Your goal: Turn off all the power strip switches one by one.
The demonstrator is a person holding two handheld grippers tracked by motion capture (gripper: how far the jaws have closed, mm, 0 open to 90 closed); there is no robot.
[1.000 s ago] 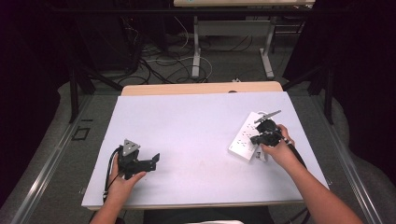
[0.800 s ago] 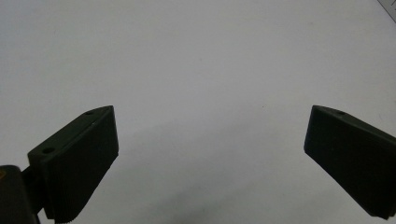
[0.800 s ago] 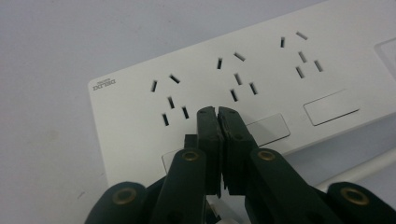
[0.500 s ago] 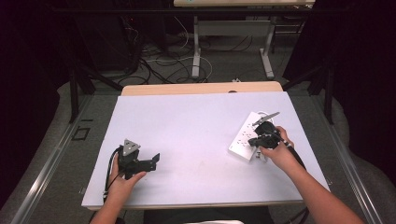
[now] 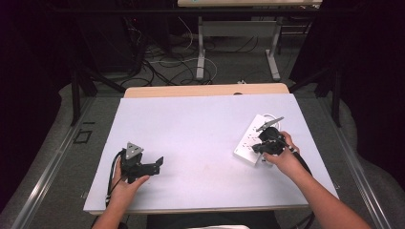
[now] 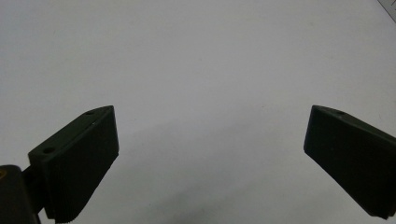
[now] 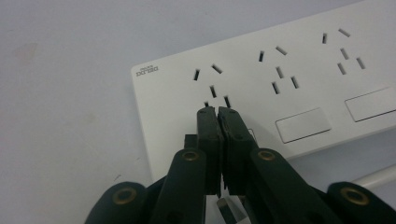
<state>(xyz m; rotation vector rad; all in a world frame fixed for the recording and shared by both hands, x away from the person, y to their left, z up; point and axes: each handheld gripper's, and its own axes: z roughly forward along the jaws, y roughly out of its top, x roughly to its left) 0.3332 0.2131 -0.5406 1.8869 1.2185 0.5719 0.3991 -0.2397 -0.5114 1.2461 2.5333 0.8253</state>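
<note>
Two grippers work over one white table [image 5: 200, 129], and one white power strip [image 5: 252, 139] lies on it.

Nearest, at the lower left of the high view, the left gripper [image 5: 157, 163] rests low over bare tabletop, held by the person's left hand [image 5: 125, 183]. In the left gripper view its two jaws stand wide apart, released, with nothing between them but plain white surface; a corner of the strip just shows at the upper right edge of that view.

At the lower right of the high view the right hand [image 5: 282, 157] holds the right gripper [image 5: 256, 147] over the near end of the power strip. In the right gripper view the right gripper [image 7: 218, 112] has its two jaws pressed flat together, clenched. A small metal piece shows below the jaws near the bottom of that frame; what it is cannot be told. The jaw tips sit on the strip's face just below the first socket group.

That view shows three socket groups in a row and two rectangular rocker switches [image 7: 302, 124] beside them, with a small printed mark near the upper left corner of the strip.

The strip's long axis runs diagonally in the high view, from lower left at the gripper to upper right, where a white cable [image 5: 270, 116] loops off its far end.

Beyond the table, tangled cables [image 5: 162, 62] and table legs stand on the dark floor.
</note>
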